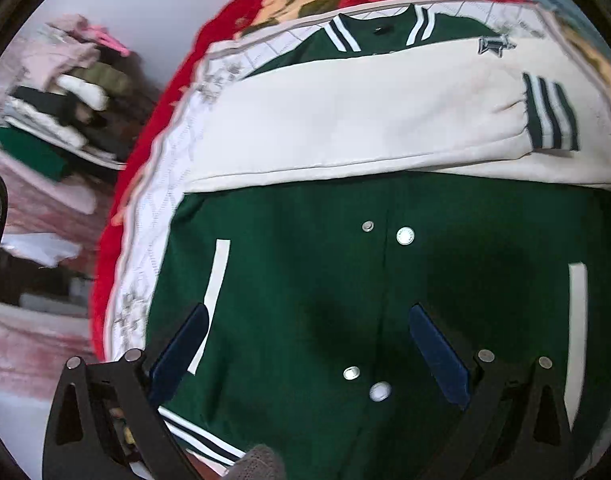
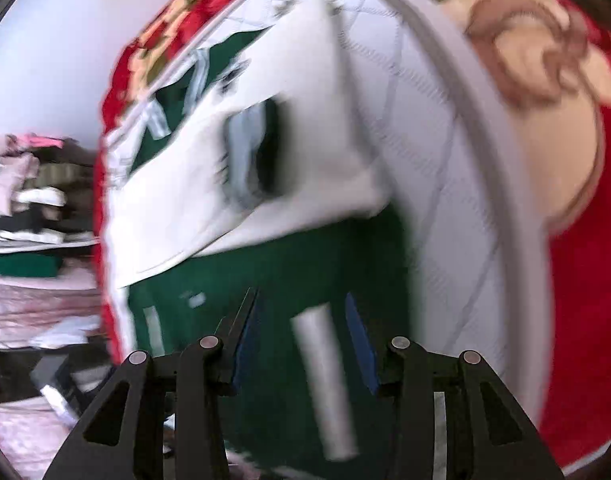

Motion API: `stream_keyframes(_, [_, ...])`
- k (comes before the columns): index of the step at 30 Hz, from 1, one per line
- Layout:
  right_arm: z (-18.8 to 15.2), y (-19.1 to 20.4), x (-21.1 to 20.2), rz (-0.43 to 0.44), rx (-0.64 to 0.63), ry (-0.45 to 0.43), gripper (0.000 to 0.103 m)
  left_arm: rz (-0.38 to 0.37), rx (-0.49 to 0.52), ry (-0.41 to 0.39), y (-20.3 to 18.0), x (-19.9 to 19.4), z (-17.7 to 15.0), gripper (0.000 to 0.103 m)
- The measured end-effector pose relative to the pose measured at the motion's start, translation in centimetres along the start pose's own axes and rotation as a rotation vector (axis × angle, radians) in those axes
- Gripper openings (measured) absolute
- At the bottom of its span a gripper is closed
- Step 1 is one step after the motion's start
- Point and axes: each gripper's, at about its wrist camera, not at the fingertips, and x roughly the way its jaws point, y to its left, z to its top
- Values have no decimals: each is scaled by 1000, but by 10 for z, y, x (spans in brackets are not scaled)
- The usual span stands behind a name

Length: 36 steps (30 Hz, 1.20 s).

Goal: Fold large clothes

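Both claws, left (image 1: 307, 354) and right (image 2: 301, 340), gape empty over jacket (image 1: 305, 280); only left view shows snaps (image 1: 405, 236).

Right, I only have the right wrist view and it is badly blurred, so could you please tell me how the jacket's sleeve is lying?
Observer: A white sleeve lies folded straight across the chest of the green jacket, with its striped cuff toward the right of the left wrist view.
Operator: Thank you. Is the front fastened?
Observer: It appears not. The snaps sit side by side along the front opening, unjoined.
Operator: And where is the left gripper, please?
Observer: The left gripper is open above the jacket's lower front, holding nothing.
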Motion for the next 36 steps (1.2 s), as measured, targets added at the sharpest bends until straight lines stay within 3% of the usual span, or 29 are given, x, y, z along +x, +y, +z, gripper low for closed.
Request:
stream_keyframes(3, [38, -31, 23, -39, -43, 83, 45, 95, -18, 46, -28, 11, 1, 103])
stream_keyframes(5, [54, -38, 46, -116, -111, 133, 45, 112, -30, 90, -45, 19, -2, 103])
stream_keyframes(8, [59, -35, 72, -195, -213, 169, 35, 154, -7, 139, -69, 33, -10, 103])
stream_keyframes(16, [68, -21, 80, -305, -317, 179, 34, 203, -63, 171, -70, 47, -9, 103])
stream_keyframes(22, [81, -11, 89, -305, -307, 217, 34, 208, -78, 182, -67, 48, -7, 103])
stream_keyframes(25, [88, -10, 74, -196, -308, 202, 34, 209, -92, 184, -67, 48, -7, 103])
stream_keyframes(28, [87, -9, 72, -147, -349, 198, 35, 214, -107, 186, -67, 51, -8, 103])
stream_keyframes(29, [89, -10, 76, -140, -354, 201, 33, 217, -109, 186, -67, 51, -8, 103])
stream_keyframes(31, [95, -18, 79, -136, -318, 171, 17, 217, -112, 189, -69, 52, -6, 103])
stream_keyframes(36, [93, -24, 70, -140, -262, 230, 17, 211, -110, 196, -68, 45, -2, 103])
